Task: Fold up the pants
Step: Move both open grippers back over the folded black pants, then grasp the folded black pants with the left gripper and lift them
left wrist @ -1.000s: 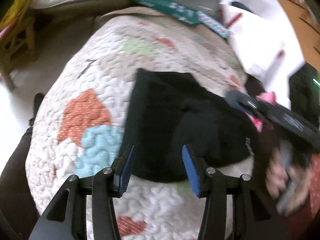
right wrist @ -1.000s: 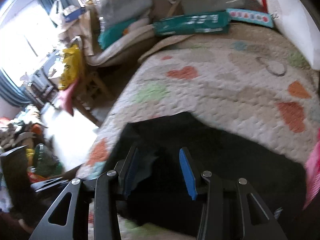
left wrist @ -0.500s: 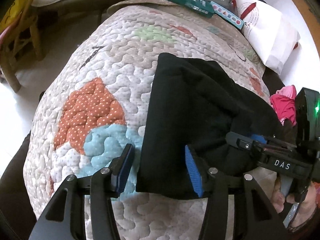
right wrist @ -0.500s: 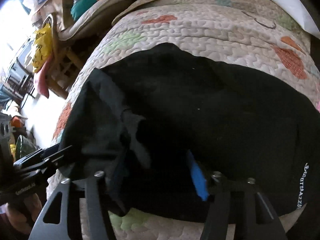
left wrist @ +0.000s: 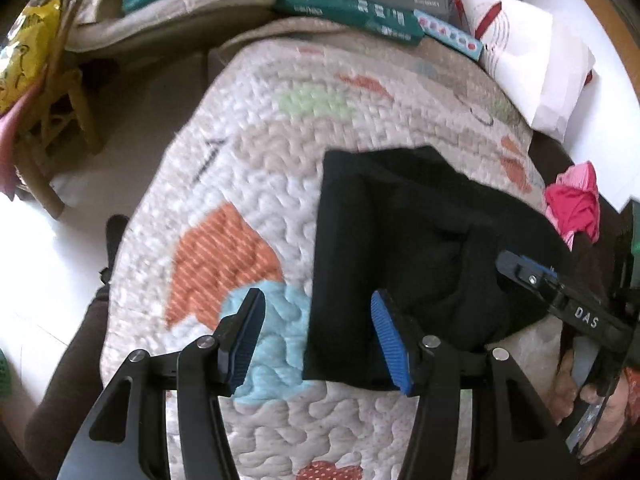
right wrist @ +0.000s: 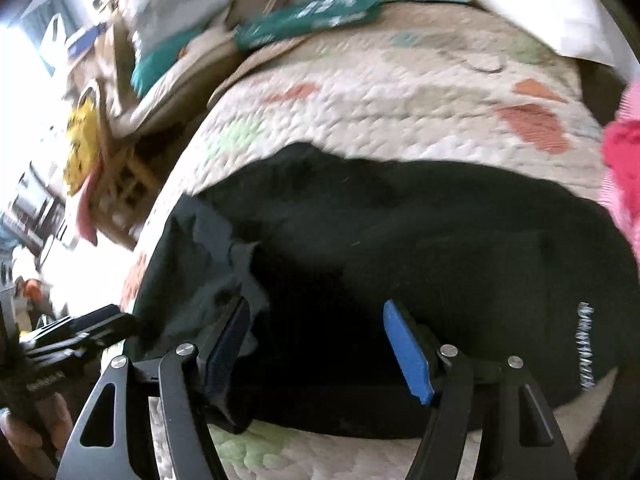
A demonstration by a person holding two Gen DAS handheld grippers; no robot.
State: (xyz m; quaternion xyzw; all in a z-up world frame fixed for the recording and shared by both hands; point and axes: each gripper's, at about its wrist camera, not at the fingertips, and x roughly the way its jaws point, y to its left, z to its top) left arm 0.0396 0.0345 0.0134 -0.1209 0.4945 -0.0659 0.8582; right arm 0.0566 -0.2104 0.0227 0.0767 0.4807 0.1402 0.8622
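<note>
The black pants (left wrist: 404, 236) lie folded into a compact bundle on a quilted bedspread (left wrist: 256, 152) with coloured hearts. In the right wrist view the pants (right wrist: 400, 232) fill the middle, with white lettering near their right edge. My left gripper (left wrist: 316, 332) is open and empty, its jaws astride the pants' near left corner, just above it. My right gripper (right wrist: 320, 340) is open over the pants' near edge, holding nothing; it also shows in the left wrist view (left wrist: 532, 276) at the pants' right side.
A pink and red garment (left wrist: 576, 204) lies at the right of the pants. Green boxes (left wrist: 352, 12) and a white bag (left wrist: 528, 60) sit at the far end of the bed. A wooden chair (left wrist: 44, 136) stands on the floor at left.
My right gripper has drawn back from the pants' folded edge and shows open. My left gripper has shifted slightly back; the pants lie still.
</note>
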